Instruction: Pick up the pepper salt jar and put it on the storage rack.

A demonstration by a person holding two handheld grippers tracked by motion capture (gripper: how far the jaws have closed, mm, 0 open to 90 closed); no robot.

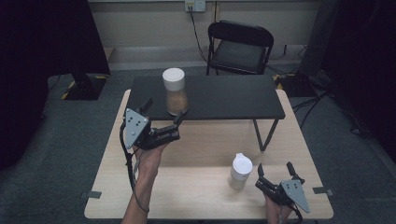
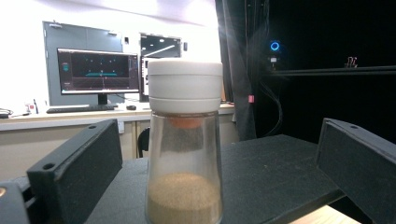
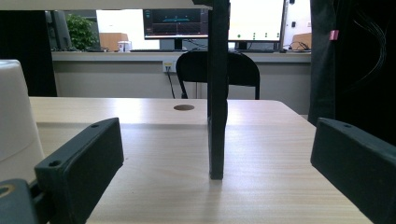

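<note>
Item 1: jar (image 1: 175,95) with clear tapered body, white screw cap, brown powder filling the lower third. Standing upright on the black shelf (image 1: 224,95), near its front edge, at about 11 o'clock from the worktop centre. Seen close up in the left gripper view (image 2: 184,154), centred between the jaws, with no contact visible.

Handling, as judged: stiff, smooth wall, likely glass or hard plastic, so slippery and breakable if dropped. Moderate weight, carried low. Best held on the body just under the cap, squarely from both sides; cap itself may turn or lift.

Item 2: left gripper (image 1: 163,116), jaws wide apart, one on each side of the jar's base, nothing clamped.

Item 3: right gripper (image 1: 276,170), jaws apart and holding nothing, low over the worktop at 4 o'clock.

Item 4: second jar (image 1: 241,171), white cap, pale contents, upright on the worktop just at 9 o'clock of the right gripper; edge visible in the right gripper view (image 3: 16,126).

Surface: pale wooden worktop (image 1: 196,196), matt, with a cable hole (image 3: 183,107); low black shelf on thin legs across the far half, one leg (image 3: 217,93) directly ahead of the right gripper.

Room: grey carpet, black folding chair (image 1: 239,46) at 12 o'clock, wall socket, dark curtains, monitors (image 2: 98,70) on a far desk.
</note>
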